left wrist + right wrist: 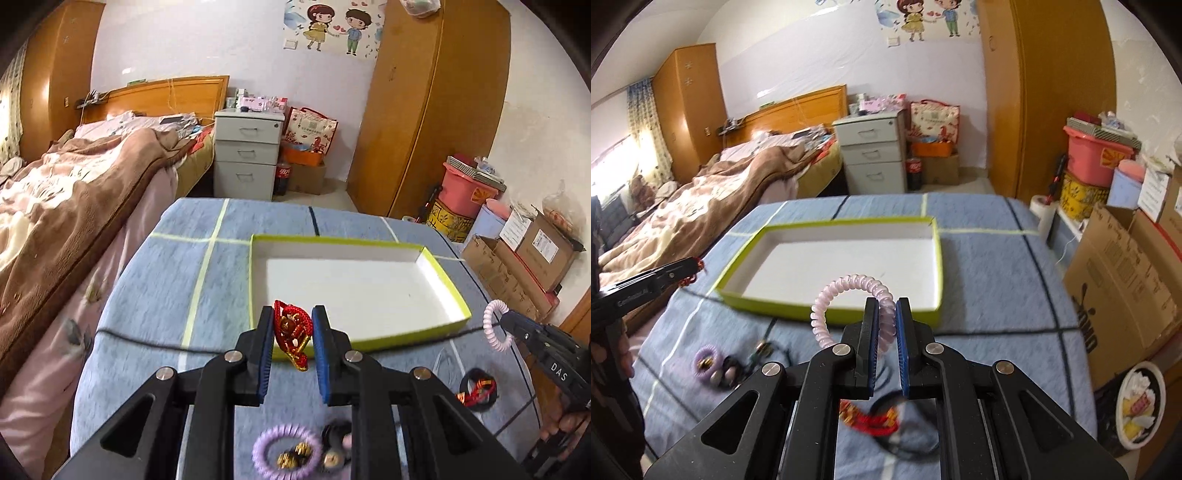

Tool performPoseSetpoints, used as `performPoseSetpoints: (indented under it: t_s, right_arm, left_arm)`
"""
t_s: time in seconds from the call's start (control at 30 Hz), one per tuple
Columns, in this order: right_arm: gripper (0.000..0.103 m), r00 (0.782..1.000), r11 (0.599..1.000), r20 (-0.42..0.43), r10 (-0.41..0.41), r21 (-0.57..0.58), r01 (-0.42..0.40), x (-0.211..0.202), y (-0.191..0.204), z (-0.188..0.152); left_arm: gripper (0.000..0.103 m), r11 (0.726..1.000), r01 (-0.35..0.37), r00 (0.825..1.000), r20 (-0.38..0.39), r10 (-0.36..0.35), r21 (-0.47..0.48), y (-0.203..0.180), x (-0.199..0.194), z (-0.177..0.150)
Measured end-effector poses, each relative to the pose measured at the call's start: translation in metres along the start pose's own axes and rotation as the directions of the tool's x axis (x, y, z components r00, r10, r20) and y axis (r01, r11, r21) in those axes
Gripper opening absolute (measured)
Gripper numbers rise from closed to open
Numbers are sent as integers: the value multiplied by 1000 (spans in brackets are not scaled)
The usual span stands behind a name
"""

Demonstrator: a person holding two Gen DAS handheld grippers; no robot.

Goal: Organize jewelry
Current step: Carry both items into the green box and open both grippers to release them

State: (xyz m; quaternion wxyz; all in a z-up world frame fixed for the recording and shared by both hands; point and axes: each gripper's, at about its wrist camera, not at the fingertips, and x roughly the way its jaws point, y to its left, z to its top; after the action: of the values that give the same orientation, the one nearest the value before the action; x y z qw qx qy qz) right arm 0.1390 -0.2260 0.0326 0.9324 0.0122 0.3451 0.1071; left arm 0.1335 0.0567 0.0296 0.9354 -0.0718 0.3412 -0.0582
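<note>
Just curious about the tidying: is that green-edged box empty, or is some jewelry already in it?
Empty. Both views show the box with a bare white floor; nothing lies inside it.

A table with a blue cloth holds a flat box with green sides. Near it lie a purple curly hair tie, some gold beads, and a red and black bracelet.
</note>
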Motion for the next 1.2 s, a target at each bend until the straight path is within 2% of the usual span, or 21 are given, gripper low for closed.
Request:
performPoseSetpoints:
  t_s: [0.3, 0.47, 0.63, 1.2]
  right_arm:
    - [10, 999, 999, 6, -49, 6, 49, 35, -16, 28]
    - [10, 997, 997, -16, -74, -2, 74, 59, -19, 36]
    - [10, 995, 996, -45, -87, 2, 87, 84, -25, 47]
    - [10, 980, 994, -168, -110, -28, 107, 136, -26, 48]
  left_arm:
    - [21, 1000, 12, 1000, -8, -12, 23, -14, 37, 23]
    - [21, 1000, 16, 997, -73, -14, 16, -16, 67, 27]
    - [21, 1000, 1, 996, -91, 0, 15, -16, 86, 27]
    - [22, 999, -35, 984, -174, 36, 12, -14, 123, 27]
